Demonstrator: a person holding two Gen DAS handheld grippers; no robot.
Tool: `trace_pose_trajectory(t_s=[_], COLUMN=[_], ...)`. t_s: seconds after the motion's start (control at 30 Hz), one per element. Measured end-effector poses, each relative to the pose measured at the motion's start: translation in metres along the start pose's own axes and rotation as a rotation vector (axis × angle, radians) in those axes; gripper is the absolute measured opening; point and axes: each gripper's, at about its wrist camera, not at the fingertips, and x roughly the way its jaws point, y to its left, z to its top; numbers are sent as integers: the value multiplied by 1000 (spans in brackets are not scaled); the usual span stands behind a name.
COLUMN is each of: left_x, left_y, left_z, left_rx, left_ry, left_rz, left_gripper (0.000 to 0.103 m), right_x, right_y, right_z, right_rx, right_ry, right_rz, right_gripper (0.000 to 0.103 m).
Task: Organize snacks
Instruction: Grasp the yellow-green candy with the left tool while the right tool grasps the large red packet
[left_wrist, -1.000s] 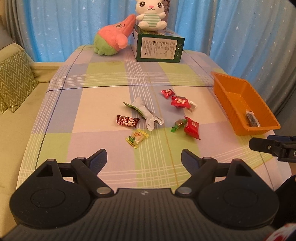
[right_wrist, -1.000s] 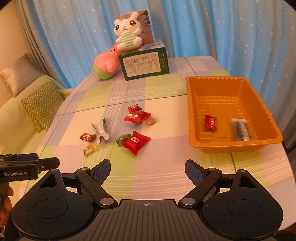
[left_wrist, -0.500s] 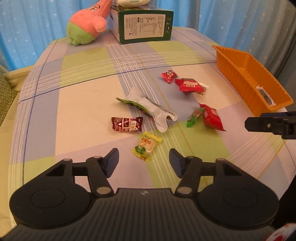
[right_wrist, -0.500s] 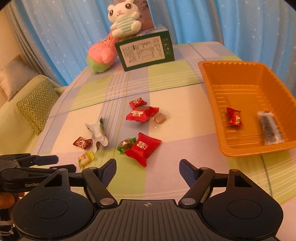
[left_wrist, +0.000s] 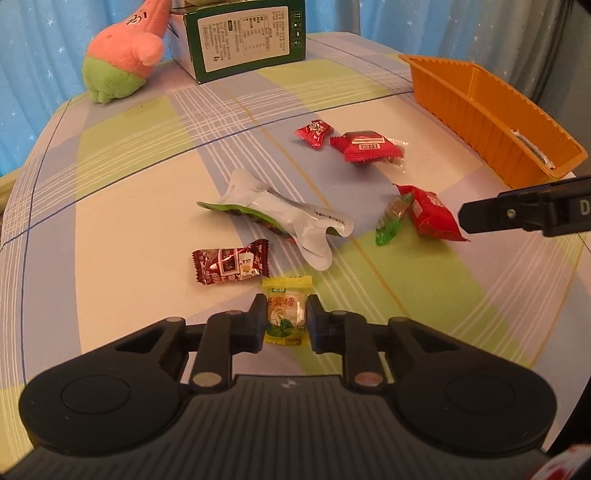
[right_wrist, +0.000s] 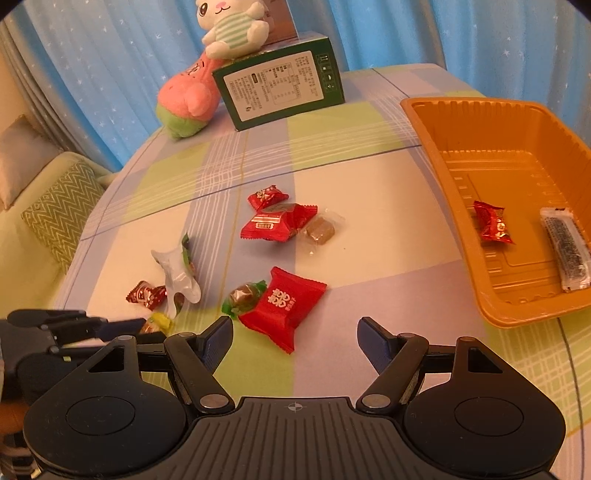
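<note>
The left hand-held gripper has its jaws clamped on the yellow candy at the near tabletop edge. The tray lies far right, nearer the right hand-held gripper, which gapes wide before the red packet.

The left claw, wide open and well above the tabletop a second ago, is now down low and clamped on the yellow candy. The right claw has narrowed slightly and dropped closer to the red packet, which now lies just ahead of it.
</note>
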Motion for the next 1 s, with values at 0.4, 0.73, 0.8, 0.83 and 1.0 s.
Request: trace_pose_trajectory(t_s=[0.4,0.73,0.8,0.83,1.0], left_x=[-16,-24,-27,-29,-42], left_y=[3,-7,-9,-11,-21], left_z=[4,6,5,5,4], left_rx=[-100,-121,-129,-133,-157], left_ry=[-33,-49,-51,-52,-64], left_rz=[2,-3,2,3,11], left_gripper=[19,19,19,19,19], right_x=[31,46,41,38,13], right_y=[12,13,13,12,9], right_z=[12,11,9,7,-4], right_rx=[23,-27,-33,-33,-24], right_ry=[11,45,41,36,21], right_rz=[-37,-63,-63,-62,-50], right_gripper=[52,27,26,26,26])
